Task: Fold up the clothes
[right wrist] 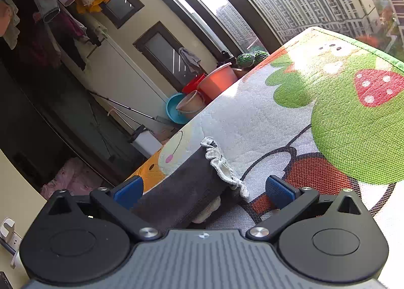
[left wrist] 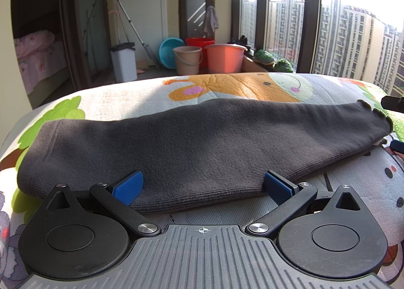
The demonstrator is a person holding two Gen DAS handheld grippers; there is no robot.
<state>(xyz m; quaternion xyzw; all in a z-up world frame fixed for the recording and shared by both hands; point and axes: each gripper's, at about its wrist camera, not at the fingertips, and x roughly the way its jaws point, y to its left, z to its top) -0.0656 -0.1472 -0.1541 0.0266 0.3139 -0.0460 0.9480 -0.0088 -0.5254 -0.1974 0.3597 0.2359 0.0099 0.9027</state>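
On the printed mat (left wrist: 121, 102), both my grippers, left (left wrist: 202, 185) and right (right wrist: 204, 189), gape wide around the grey garment (left wrist: 202, 142); next, pinch and fold.

The folded garment (left wrist: 202, 142) lies across the mat (left wrist: 126, 102). The left tool (left wrist: 203, 185) is at its near edge, the right tool (right wrist: 204, 189) at its end; buckets (left wrist: 224, 57) stand behind.

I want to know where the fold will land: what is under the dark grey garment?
The grey garment lies on a cartoon-print mat with orange and green figures. White frilled fabric peeks out at its end. The print directly beneath it is covered.
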